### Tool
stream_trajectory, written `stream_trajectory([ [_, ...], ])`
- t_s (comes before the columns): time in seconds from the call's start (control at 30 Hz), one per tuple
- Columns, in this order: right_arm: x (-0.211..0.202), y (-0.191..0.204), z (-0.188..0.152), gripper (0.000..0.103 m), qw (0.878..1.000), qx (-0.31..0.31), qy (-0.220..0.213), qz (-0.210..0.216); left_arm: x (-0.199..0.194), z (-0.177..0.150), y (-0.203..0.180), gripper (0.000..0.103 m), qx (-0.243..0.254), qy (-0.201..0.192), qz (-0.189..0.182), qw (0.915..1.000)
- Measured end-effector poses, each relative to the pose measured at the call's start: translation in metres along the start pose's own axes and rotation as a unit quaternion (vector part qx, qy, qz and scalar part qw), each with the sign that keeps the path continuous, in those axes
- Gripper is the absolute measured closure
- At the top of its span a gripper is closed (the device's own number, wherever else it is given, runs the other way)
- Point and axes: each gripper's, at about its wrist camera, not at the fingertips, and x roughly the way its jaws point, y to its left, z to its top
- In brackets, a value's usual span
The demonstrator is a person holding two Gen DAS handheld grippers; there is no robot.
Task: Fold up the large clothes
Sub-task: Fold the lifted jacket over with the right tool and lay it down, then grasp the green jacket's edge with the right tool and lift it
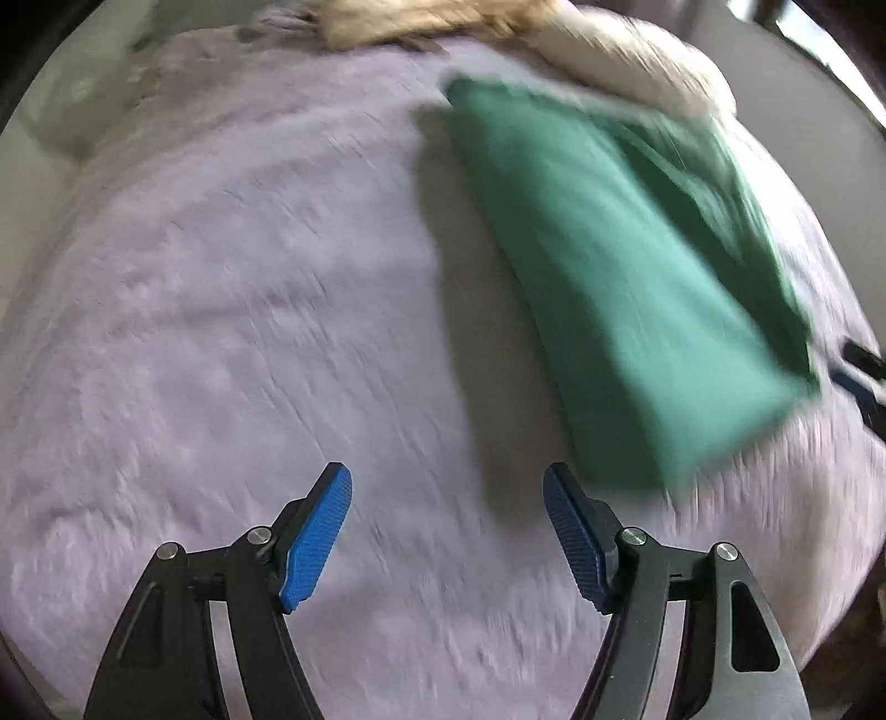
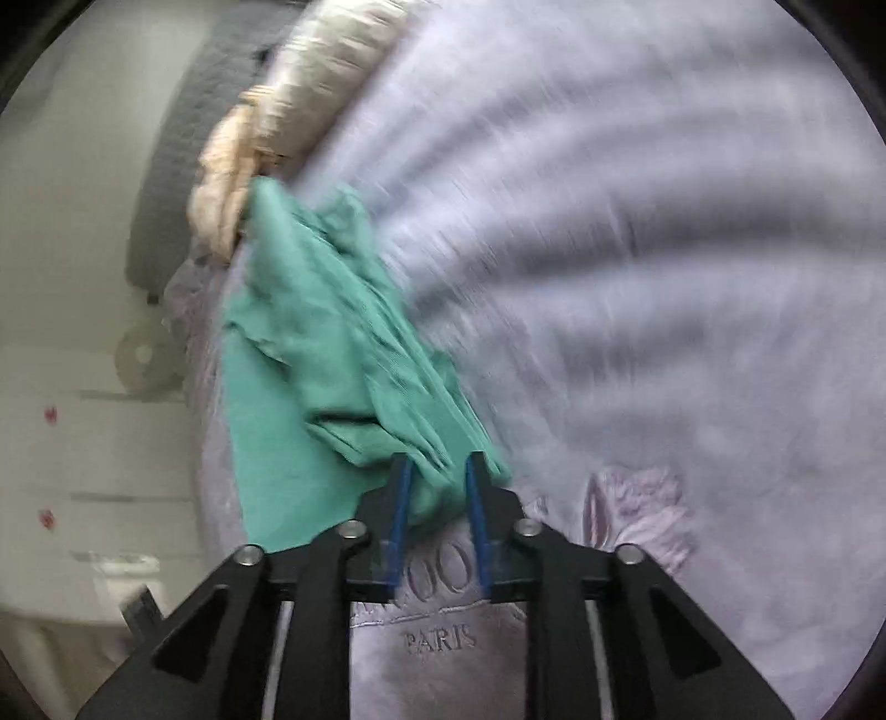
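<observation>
A green garment lies folded into a long strip on a lilac fleece blanket, up and to the right of my left gripper. That gripper hangs open over bare blanket, its blue pads holding nothing. In the right wrist view the same green garment runs away from my right gripper. A bunched end of it sits between the narrow-set fingers. The jaws stand partly apart and do not clearly pinch the cloth.
A cream fluffy throw lies at the far end of the garment, also seen as the cream throw. The lilac blanket carries embroidered lettering near my right gripper. White drawers stand beyond the bed's left edge.
</observation>
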Motion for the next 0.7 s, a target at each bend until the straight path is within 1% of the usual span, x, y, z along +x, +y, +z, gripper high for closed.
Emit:
stream_trajectory([
  [0.03,0.0,0.013,0.012,0.049,1.0,-0.025,-0.003,0.006,0.001,0.014,0.003,0.03,-0.015,-0.014,0.003,0.9998],
  [0.1,0.013,0.033,0.035,0.048,0.998,-0.06,0.0,0.005,0.005,0.034,0.003,0.03,-0.032,-0.033,0.006,0.9989],
  [0.17,0.032,0.055,0.057,0.048,0.996,-0.091,0.002,0.008,0.011,0.05,-0.003,0.03,-0.044,-0.044,0.018,0.9979],
  [0.23,0.046,0.075,0.072,0.048,0.992,-0.126,0.0,-0.002,0.018,0.064,-0.011,0.03,-0.05,-0.053,0.017,0.9972],
  [0.3,0.056,0.094,0.08,0.058,0.986,-0.165,-0.007,-0.02,0.023,0.069,-0.022,0.03,-0.044,-0.059,0.01,0.9972],
  [0.33,0.062,0.1,0.08,0.072,0.982,-0.187,-0.013,-0.038,0.027,0.07,-0.027,0.03,-0.04,-0.055,0.011,0.9976],
  [0.37,0.07,0.108,0.084,0.079,0.976,-0.21,-0.015,-0.058,0.03,0.068,-0.031,0.03,-0.036,-0.05,0.01,0.9981],
  [0.4,0.077,0.111,0.085,0.08,0.972,-0.225,-0.012,-0.073,0.035,0.065,-0.036,0.03,-0.033,-0.041,0.009,0.9986],
  [0.47,0.097,0.104,0.087,0.08,0.959,-0.253,0.003,-0.128,0.038,0.058,-0.041,0.03,-0.033,-0.046,0.019,0.9982],
  [0.5,0.105,0.098,0.088,0.08,0.957,-0.254,0.012,-0.141,0.039,0.057,-0.04,0.026,-0.033,-0.05,0.02,0.998],
  [0.53,0.113,0.088,0.091,0.08,0.957,-0.246,0.022,-0.15,0.039,0.056,-0.039,0.022,-0.037,-0.049,0.023,0.9979],
  [0.57,0.117,0.078,0.093,0.08,0.96,-0.233,0.031,-0.15,0.04,0.056,-0.037,0.02,-0.043,-0.046,0.02,0.9978],
  [0.63,0.124,0.054,0.098,0.08,0.973,-0.187,0.049,-0.128,0.042,0.056,-0.036,0.02,-0.046,-0.04,0.01,0.9981],
  [0.7,0.128,0.047,0.1,0.08,0.976,-0.176,0.054,-0.12,0.043,0.056,-0.038,0.02,-0.039,-0.039,0.014,0.9984],
])
